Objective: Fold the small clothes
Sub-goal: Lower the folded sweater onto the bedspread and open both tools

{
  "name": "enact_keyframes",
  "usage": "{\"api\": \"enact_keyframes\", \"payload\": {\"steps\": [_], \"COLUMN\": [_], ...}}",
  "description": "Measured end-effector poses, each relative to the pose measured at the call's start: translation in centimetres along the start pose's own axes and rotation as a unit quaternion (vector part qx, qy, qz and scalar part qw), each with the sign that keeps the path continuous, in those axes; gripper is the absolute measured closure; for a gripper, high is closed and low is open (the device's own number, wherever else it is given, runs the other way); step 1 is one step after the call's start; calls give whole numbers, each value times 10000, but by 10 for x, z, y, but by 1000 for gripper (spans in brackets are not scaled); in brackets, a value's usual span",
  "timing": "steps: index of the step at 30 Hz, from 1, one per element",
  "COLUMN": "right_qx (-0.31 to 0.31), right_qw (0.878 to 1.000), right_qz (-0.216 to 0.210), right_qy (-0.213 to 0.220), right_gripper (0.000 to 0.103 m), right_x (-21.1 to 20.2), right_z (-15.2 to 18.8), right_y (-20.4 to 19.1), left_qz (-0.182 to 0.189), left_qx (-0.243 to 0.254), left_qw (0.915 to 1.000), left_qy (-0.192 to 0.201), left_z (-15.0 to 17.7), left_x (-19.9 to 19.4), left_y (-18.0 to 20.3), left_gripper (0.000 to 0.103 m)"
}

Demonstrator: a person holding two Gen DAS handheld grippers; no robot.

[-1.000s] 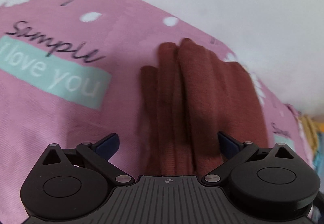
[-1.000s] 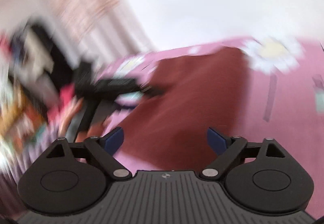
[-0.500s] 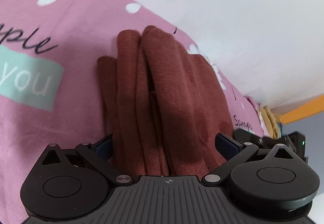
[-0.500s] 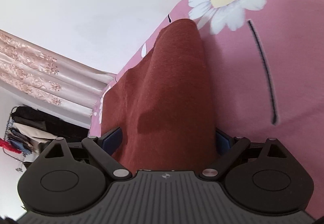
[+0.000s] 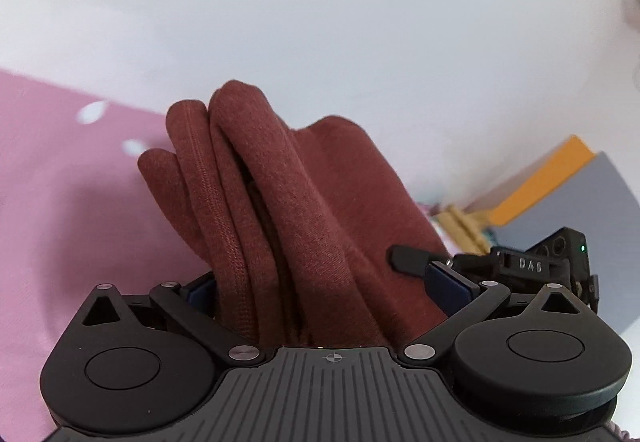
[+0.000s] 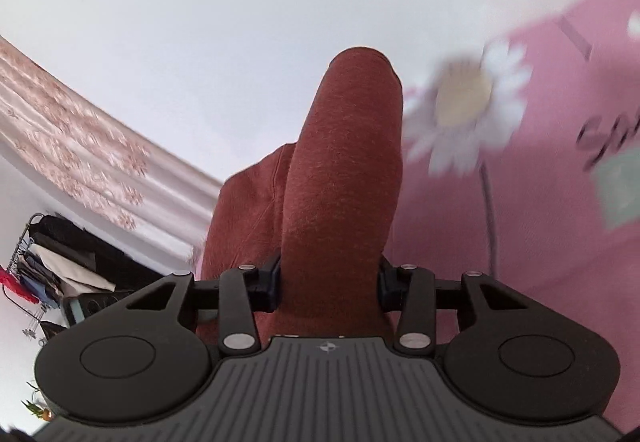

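A folded rust-brown garment (image 5: 304, 210) lies in several layers on a pink flowered sheet (image 5: 60, 202). My left gripper (image 5: 320, 286) has its fingers wide apart around one end of the stack, the cloth bulging between them. My right gripper (image 6: 328, 284) is shut on the other end of the same garment (image 6: 344, 170), its pads pressing the cloth on both sides. The right gripper's body also shows at the right of the left wrist view (image 5: 520, 266).
A white wall (image 5: 360, 22) rises behind the bed. An orange and grey panel (image 5: 560, 178) stands at the right. In the right wrist view a patterned curtain (image 6: 80, 146) and a rack of clothes (image 6: 44, 266) are at the left, and a daisy print (image 6: 464, 106) is on the sheet.
Both grippers have pushed onto the ends of the garment and tilted up toward the wall. The right gripper has closed from wide open onto the cloth. The left fingers stay wide apart.
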State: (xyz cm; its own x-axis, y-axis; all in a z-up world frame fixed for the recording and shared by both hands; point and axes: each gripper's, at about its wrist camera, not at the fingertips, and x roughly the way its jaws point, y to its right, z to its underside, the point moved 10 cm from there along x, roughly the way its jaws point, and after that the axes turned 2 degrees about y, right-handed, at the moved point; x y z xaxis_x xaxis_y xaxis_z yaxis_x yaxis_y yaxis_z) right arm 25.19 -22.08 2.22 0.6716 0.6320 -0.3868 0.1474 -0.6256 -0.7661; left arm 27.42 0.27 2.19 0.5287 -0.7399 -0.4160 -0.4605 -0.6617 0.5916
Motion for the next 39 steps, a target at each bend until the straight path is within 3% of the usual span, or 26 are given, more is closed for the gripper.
{"api": "enact_keyframes", "payload": {"steps": [1, 3, 6, 7, 8, 11, 14, 20, 23, 28, 39], "right_qx": [-81, -69, 158, 199, 250, 390, 237, -329, -760, -1415, -2407], "right_qw": [9999, 9987, 9896, 9852, 9848, 9881, 9877, 9779, 9698, 9542, 9186], "right_qz": [132, 509, 1411, 1679, 1686, 1446, 1494, 1971, 2238, 2570, 3082], "right_qy": [17, -51, -224, -287, -344, -363, -405, -607, -605, -592, -573], "right_gripper": [52, 32, 19, 19, 19, 16, 12, 8, 8, 6, 5], "right_x": [-4, -5, 2, 3, 4, 1, -4, -11, -19, -30, -55], "right_z": [-4, -7, 5, 11, 17, 31, 39, 63, 77, 96, 130], "right_y": [4, 24, 68, 83, 89, 92, 85, 68, 57, 40, 24], "left_qz": [-20, -295, -1266, -1582, -1645, -1595, -1684, -2115, -2402, -3147, -3688], "left_qx": [28, 65, 256, 379, 432, 333, 359, 619, 778, 998, 918], "left_qw": [10000, 9992, 9887, 9827, 9810, 9829, 9819, 9745, 9669, 9428, 9235], "left_qy": [-42, -279, -764, -888, -932, -860, -788, -430, -371, -456, -515], "left_z": [3, 13, 38, 46, 51, 55, 52, 50, 54, 75, 119], "left_x": [4, 23, 49, 53, 56, 47, 41, 18, 6, -13, -39], "left_y": [3, -3, -29, -37, -39, -40, -36, -22, -17, -20, -10], "left_gripper": [0, 0, 0, 0, 0, 0, 0, 0, 0, 0, 0]}}
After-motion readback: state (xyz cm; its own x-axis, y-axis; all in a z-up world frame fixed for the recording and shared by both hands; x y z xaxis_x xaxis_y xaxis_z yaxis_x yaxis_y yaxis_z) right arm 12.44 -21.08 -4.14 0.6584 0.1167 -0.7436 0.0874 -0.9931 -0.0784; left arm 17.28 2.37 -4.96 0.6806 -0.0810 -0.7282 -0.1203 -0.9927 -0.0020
